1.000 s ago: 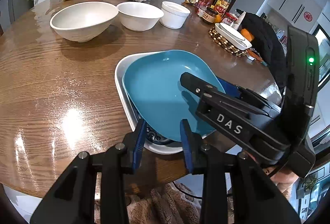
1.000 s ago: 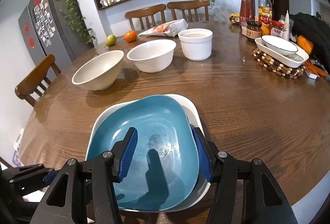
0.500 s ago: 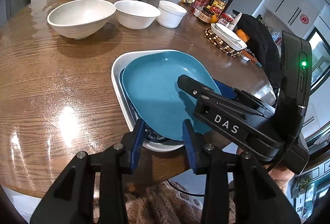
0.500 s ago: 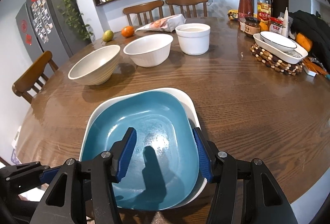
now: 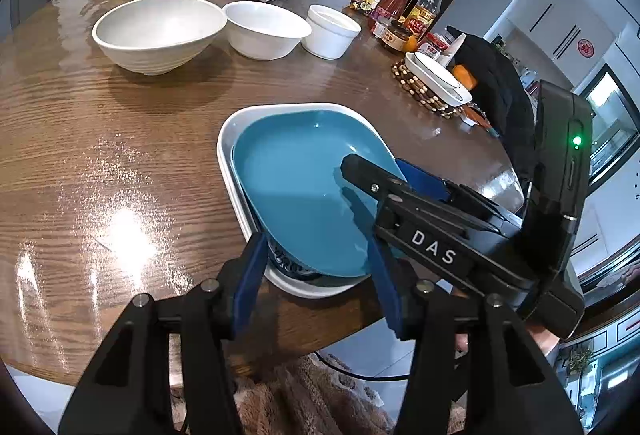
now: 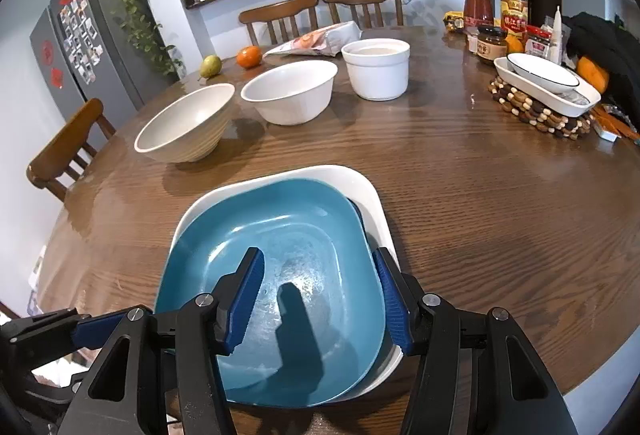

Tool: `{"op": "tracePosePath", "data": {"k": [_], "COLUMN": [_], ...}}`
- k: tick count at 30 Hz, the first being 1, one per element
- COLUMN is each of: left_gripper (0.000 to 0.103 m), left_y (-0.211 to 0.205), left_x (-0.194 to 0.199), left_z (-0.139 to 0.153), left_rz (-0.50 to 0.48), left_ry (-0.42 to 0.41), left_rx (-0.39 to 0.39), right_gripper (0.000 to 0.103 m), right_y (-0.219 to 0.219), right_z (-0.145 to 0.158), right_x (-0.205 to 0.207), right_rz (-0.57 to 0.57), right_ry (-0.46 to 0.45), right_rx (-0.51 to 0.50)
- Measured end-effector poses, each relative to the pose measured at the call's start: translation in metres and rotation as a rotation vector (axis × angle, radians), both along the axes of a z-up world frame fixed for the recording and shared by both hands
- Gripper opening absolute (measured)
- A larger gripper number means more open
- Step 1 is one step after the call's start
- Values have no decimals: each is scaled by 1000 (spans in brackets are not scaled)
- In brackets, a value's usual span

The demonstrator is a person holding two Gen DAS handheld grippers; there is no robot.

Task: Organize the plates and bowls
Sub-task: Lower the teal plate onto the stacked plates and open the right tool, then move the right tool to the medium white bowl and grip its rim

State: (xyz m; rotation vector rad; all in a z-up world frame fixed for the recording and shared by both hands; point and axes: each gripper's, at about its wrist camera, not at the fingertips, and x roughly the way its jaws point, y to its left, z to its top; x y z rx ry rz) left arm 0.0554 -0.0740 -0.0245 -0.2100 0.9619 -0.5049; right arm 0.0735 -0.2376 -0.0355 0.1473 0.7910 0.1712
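A blue plate lies on top of a patterned plate, both inside a white square dish near the table's front edge. My left gripper is opening, its pads on either side of the stack's near corner without pressing on it. My right gripper hovers open just over the blue plate, casting a finger shadow on it, and in the left wrist view it reaches in from the right. Further back stand a cream bowl, a white bowl and a white pot.
At the right a beaded trivet carries a white dish with a smaller black-rimmed one in it. Bottles and jars, a black jacket, a pear, an orange and a food packet line the far edge. Chairs ring the table.
My left gripper's jaws have spread apart around the near corner of the plate stack. The right gripper and the bowls have stayed where they were.
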Motion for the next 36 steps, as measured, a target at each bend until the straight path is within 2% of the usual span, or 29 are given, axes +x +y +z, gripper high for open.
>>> {"op": "tracePosePath", "data": {"k": [11,17,21,23,25,29,32,36], "left_gripper": [52,61,63,64,64,66,75,77], "left_y": [1,6,5,4,3,-1,-2,-4], "left_x": [2,5,11,17,23,31,35,44], "left_z": [7,17,25,33,43,67,92,121], "left_rz": [14,44,60,50,45,44,34,45], "left_ry": [-35,-77,-108,-122,-140,-190,-258,-331], "left_rx": [8,13,33,27,25,34,20,25], "right_gripper": [59,66,67,71,79,82,85,88], "right_y": [-5,-11,-15,-17,-21,-26,-31,-39], "right_z": [6,13,24,31,43,69,97,135], "right_x": [0,0,-1,0,0,1,-1,-3], "right_rz": [-9,-13,-23,-24,-22,-33,-73,-103], "right_ry": [-13,-25,-53,-64,-94,-145,-213,-307], "right_rx": [17,41,58,66,81,80,18,14]}}
